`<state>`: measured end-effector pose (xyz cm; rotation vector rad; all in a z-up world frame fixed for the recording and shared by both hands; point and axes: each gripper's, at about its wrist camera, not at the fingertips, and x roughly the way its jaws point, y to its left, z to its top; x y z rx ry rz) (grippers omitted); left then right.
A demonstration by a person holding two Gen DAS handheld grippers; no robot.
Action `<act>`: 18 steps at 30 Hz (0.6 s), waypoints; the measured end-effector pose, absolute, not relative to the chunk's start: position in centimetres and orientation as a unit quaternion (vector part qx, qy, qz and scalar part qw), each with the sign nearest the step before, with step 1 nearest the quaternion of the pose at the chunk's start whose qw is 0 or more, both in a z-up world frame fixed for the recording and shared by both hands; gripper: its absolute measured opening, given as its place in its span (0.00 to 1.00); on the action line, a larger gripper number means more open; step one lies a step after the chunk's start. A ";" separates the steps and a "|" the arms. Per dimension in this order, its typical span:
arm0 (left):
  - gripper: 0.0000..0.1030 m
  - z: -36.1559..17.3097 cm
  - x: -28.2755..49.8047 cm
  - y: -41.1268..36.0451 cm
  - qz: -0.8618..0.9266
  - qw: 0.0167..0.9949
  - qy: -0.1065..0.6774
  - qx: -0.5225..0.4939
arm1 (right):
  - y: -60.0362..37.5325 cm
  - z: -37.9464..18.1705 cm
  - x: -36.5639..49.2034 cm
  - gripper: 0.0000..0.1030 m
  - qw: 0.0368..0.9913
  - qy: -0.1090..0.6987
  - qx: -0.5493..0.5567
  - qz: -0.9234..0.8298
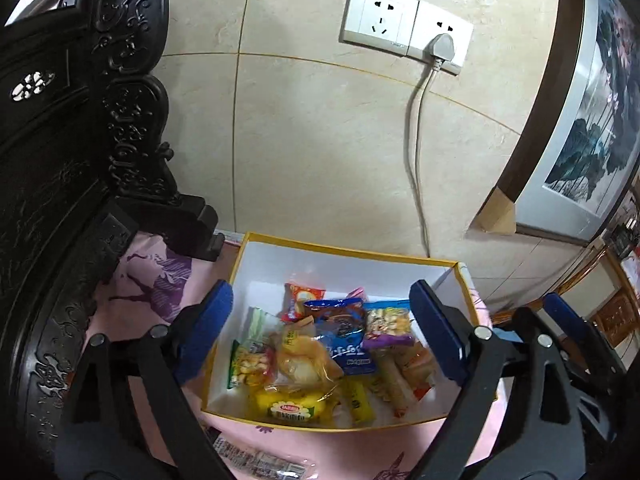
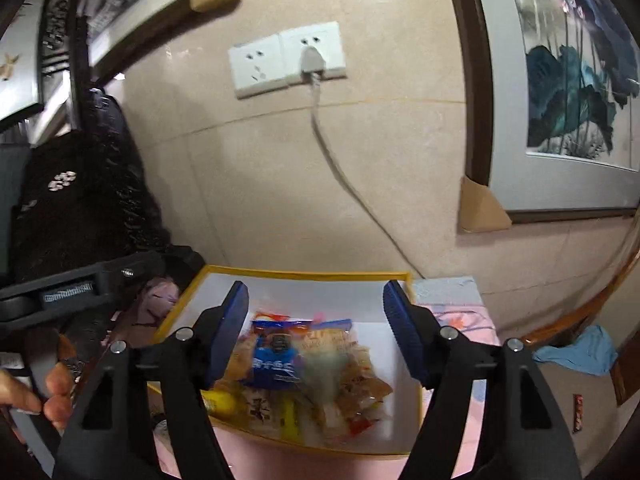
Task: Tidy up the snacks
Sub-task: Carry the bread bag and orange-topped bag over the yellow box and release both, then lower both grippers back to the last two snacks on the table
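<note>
Snacks point(image 1: 320, 352) are seen heaped inside a white box point(image 1: 344, 264) with a yellow rim, which is set on a bench point(image 1: 132, 280) draped in a pink cloth printed with purple figures. Behind it, a beige tiled wall point(image 1: 320, 140) with thin gold joints is shown. To the left, a dark carved wooden piece point(image 1: 60, 160) is stood right against the bench. On the right, a framed lotus painting point(image 2: 568, 92) with cardboard corner guards is leaned by the wall. A double wall socket point(image 1: 404, 28) is mounted above, and a grey plug point(image 1: 440, 46) is fitted in its right half, its cord point(image 1: 416, 152) trailed down behind the box.

Over the box, the left gripper point(image 1: 320, 332) is held with its blue-padded fingers point(image 1: 208, 328) spread wide and nothing between them. The right gripper point(image 2: 316, 336) is likewise held apart and empty above the same box; its view is blurred. In the pile, a blue packet point(image 1: 344, 336), a purple-edged bag point(image 1: 388, 324), a yellow pack point(image 1: 292, 404) and a green bag point(image 1: 248, 364) can be made out. One clear wrapped snack point(image 1: 256, 458) is left lying on the cloth just outside the box's near wall. At the lower left of the right wrist view, fingers of a hand point(image 2: 56, 396) are seen.
</note>
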<state>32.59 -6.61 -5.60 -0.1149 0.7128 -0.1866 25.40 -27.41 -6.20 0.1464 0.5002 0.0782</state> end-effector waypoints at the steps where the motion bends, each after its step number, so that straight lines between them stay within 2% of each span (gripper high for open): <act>1: 0.89 -5.7 32.4 -6.6 -0.091 0.931 0.349 -0.051 | -27.3 -6.3 25.1 0.68 0.965 0.249 0.076 0.041; 12: 0.89 -4.5 28.7 -6.4 -0.100 0.935 0.340 -0.027 | -26.8 -5.8 21.4 0.68 0.957 0.262 0.105 0.073; 18: 0.92 -6.1 24.7 -2.6 -0.085 0.936 0.340 -0.035 | -25.5 -7.2 18.4 0.69 0.945 0.288 0.104 0.118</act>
